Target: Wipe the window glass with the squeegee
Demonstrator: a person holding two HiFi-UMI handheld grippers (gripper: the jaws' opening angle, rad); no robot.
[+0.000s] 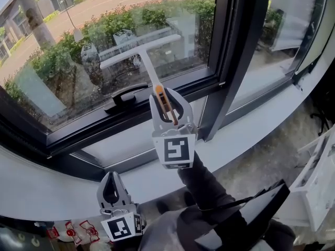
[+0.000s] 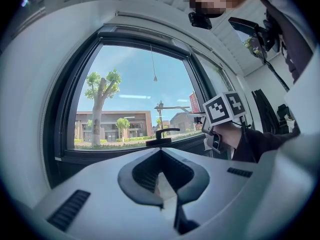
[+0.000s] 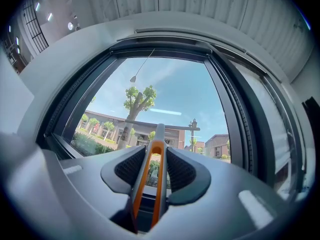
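Observation:
The squeegee (image 1: 140, 49) has a white T-shaped blade and a grey handle with an orange insert. Its blade lies against the window glass (image 1: 63, 72), above the black window handle (image 1: 125, 95). My right gripper (image 1: 166, 111) is shut on the squeegee handle and held up toward the pane. In the right gripper view the orange handle (image 3: 149, 184) runs between the jaws and the blade (image 3: 175, 127) crosses the glass. My left gripper (image 1: 111, 192) hangs low by the sill, shut with nothing in it. The left gripper view shows its closed jaws (image 2: 161, 153) and the right gripper's marker cube (image 2: 225, 108).
A thick dark mullion (image 1: 238, 61) separates this pane from a second window at the right. The white sill (image 1: 251, 127) runs below both. Red-and-white packets (image 1: 73, 231) lie at the bottom left, and a white rack (image 1: 314, 187) stands at the right.

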